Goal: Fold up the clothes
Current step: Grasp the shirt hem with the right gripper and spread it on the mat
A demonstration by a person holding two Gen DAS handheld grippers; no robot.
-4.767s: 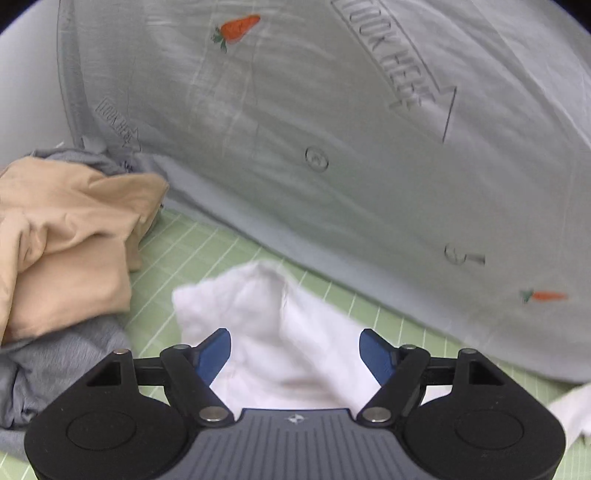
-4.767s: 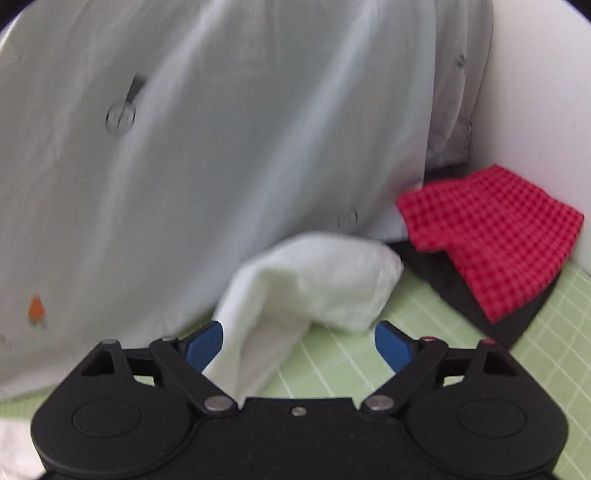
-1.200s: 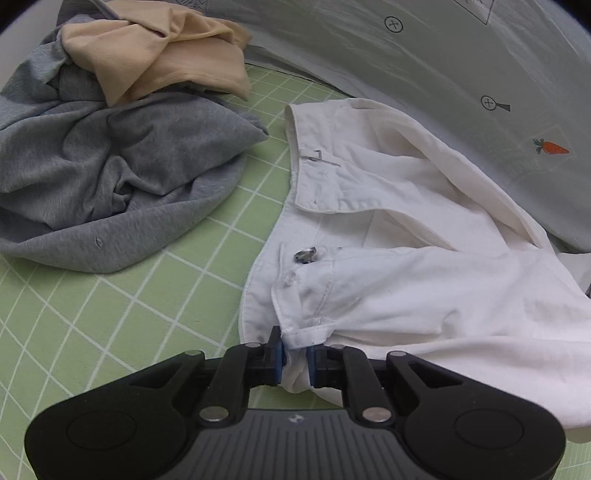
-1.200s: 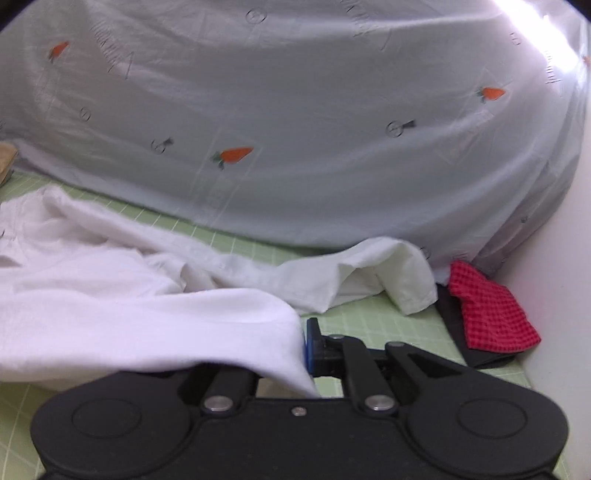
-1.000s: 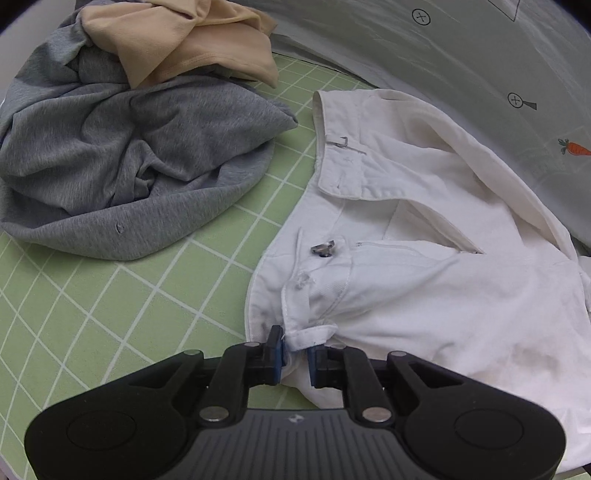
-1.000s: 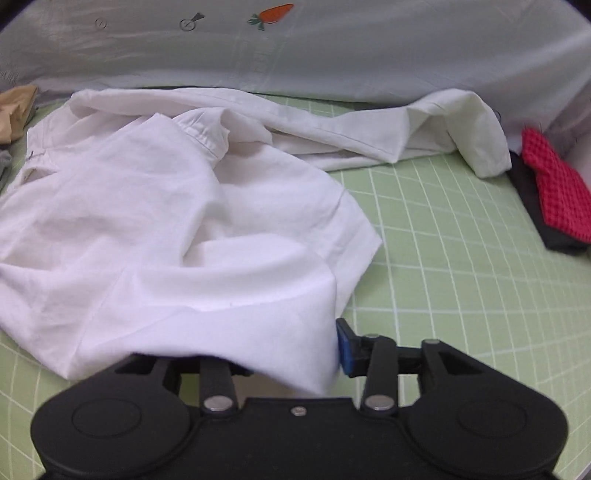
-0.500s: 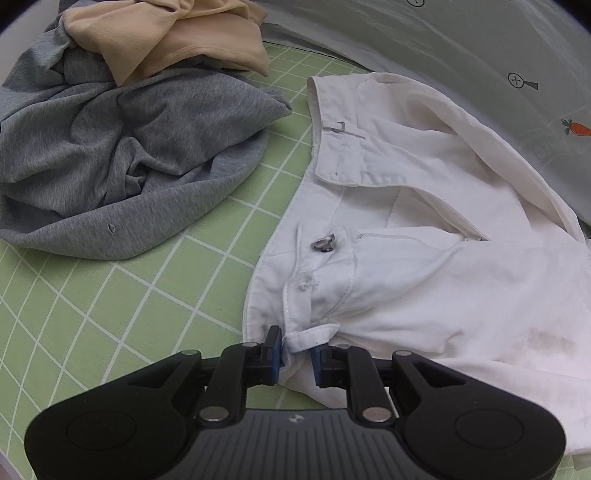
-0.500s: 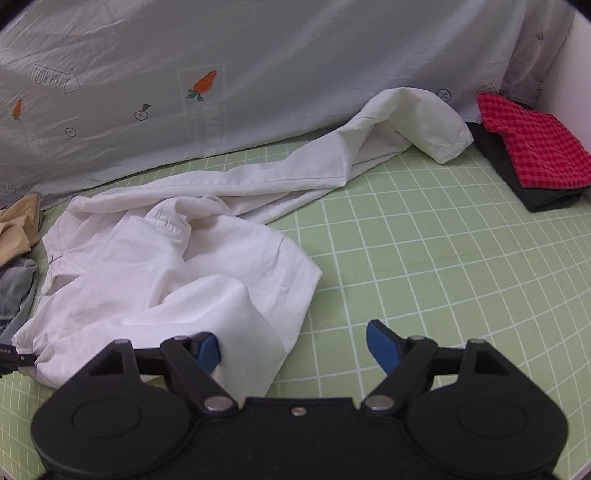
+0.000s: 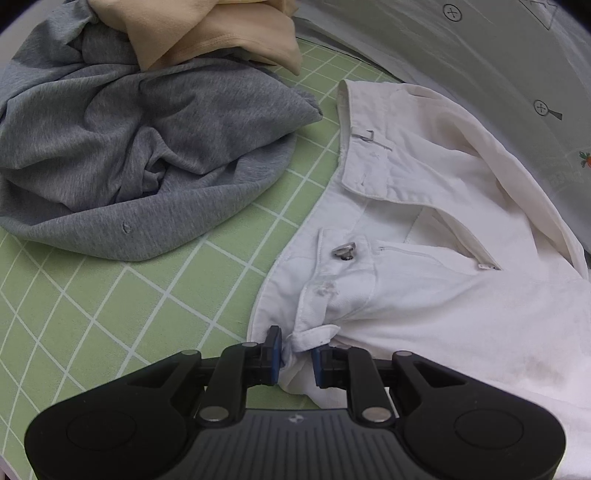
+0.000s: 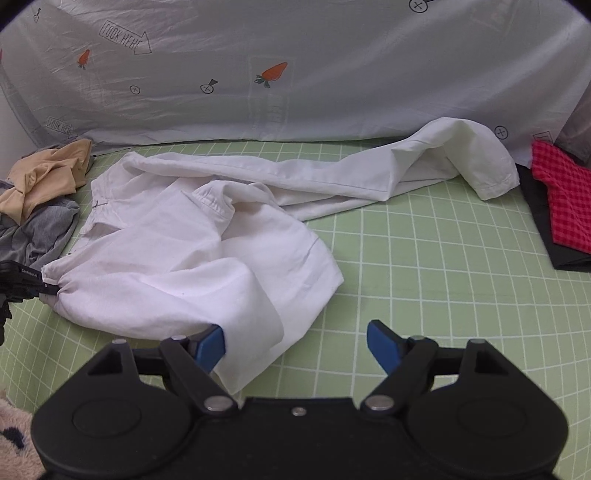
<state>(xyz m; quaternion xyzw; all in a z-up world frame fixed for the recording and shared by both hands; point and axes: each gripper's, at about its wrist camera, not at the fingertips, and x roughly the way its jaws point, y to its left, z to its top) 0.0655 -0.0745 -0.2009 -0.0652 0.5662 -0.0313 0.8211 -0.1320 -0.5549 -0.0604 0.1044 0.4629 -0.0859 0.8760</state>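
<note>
White cotton garment: white trousers [image 10: 207,254] lie crumpled at centre of the right wrist view on the green grid mat [image 10: 424,280]; one leg stretches to the upper right, the other is doubled over the seat.
Waistband: unfastened, metal clasp [image 9: 344,252] and zip exposed at centre of the left wrist view.
Left gripper [image 9: 296,354]: jaws narrowed onto a bunched corner of the waistband at lower centre.
Right gripper [image 10: 295,341]: fingers spread wide, holding nothing; one blue pad touches or sits just beside the loose cloth edge at lower centre.
Progress: judged early; no clean fold is visible, legs unaligned, smoothing and all folds remain.
Other laundry: grey knit garment [image 9: 140,147] under a beige garment [image 9: 221,33], upper left; red checked cloth [image 10: 561,195] on a dark item, right edge.
Backdrop: carrot-print sheet [image 10: 295,66] along the top.
Unclear: trouser hems partly hidden; a pink fuzzy object at lower left is cut off.
</note>
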